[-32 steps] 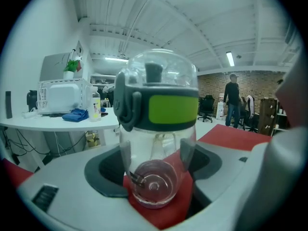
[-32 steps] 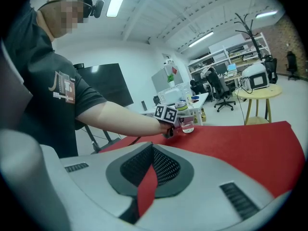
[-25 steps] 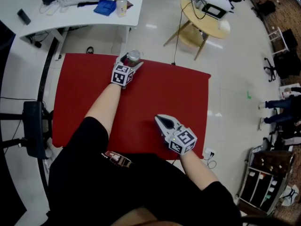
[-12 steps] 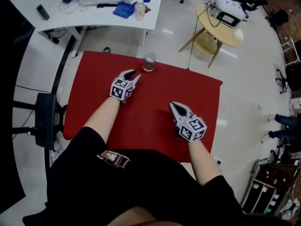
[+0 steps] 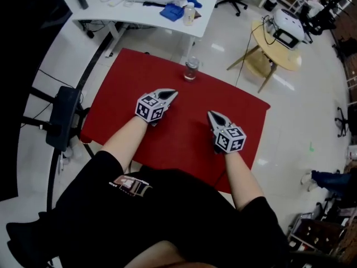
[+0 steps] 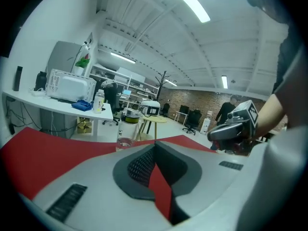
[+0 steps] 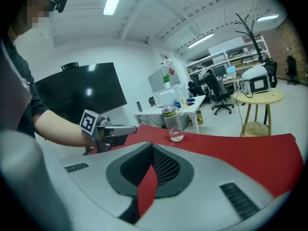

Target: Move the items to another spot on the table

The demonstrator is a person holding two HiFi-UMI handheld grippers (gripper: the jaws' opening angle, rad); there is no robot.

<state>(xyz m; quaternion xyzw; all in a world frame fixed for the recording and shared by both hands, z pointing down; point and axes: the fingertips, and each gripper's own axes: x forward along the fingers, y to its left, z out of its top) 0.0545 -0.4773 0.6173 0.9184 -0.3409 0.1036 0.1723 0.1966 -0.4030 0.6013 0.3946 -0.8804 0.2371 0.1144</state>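
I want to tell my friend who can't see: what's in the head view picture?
A person holds the left gripper and the right gripper over a red table, both with jaws shut and empty. A clear bottle stands alone near the table's far edge, beyond the left gripper.

I see a white desk [image 5: 100,7] at my 12 o'clock. A round wooden table [image 5: 279,54] stands at 1 o'clock.
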